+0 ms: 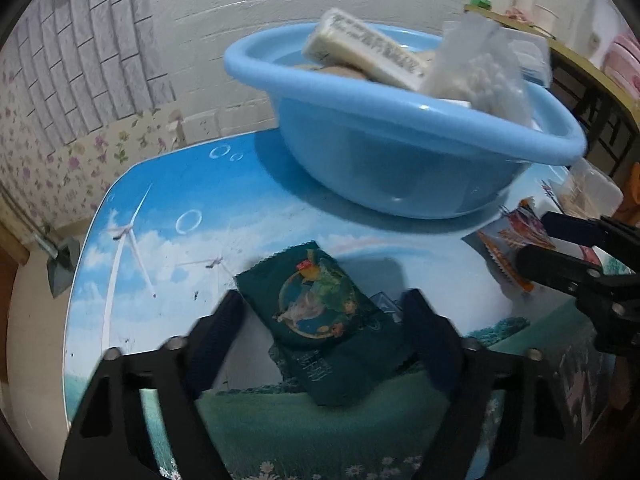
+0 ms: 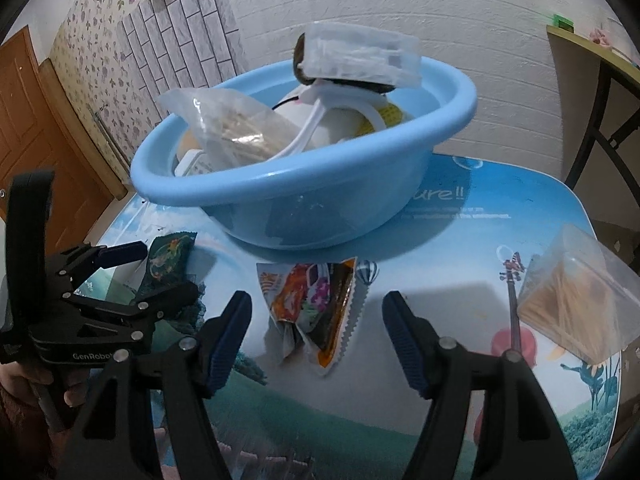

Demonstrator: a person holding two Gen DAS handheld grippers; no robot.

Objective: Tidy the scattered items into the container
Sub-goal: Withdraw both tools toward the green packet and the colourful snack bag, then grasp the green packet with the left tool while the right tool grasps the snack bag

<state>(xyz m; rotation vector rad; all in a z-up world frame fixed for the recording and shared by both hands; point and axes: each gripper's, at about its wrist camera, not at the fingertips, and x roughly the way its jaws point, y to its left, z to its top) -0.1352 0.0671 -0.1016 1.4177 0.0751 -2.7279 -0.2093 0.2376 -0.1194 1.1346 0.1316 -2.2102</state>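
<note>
While the blue basin (image 2: 304, 184) already sits heaped with packets at the back of the printed table (image 1: 168, 216), three items lie outside it, so you are at the pick-up step for the last few. Start at the left: your left gripper (image 1: 324, 316) hangs low over the dark green sachet (image 1: 320, 320), which lies flat on the table just in front of the basin. Its jaws straddle the sachet but I cannot see the pads pressing on it, so treat it as unclenched, not yet grasping. Further right, still just in front of the basin, the orange snack packet (image 2: 312, 308) lies crumpled between the spread fingers of your right gripper (image 2: 316, 320); those jaws stand apart from it too, holding nothing. Right of the basin, near the table's edge, the clear box of toothpicks (image 2: 576, 308) waits untouched. Your next move, as I judge it, calls for settling each gripper lower, closing on its packet's raised crinkle, then lifting clear of the basin's rim before letting go.
</note>
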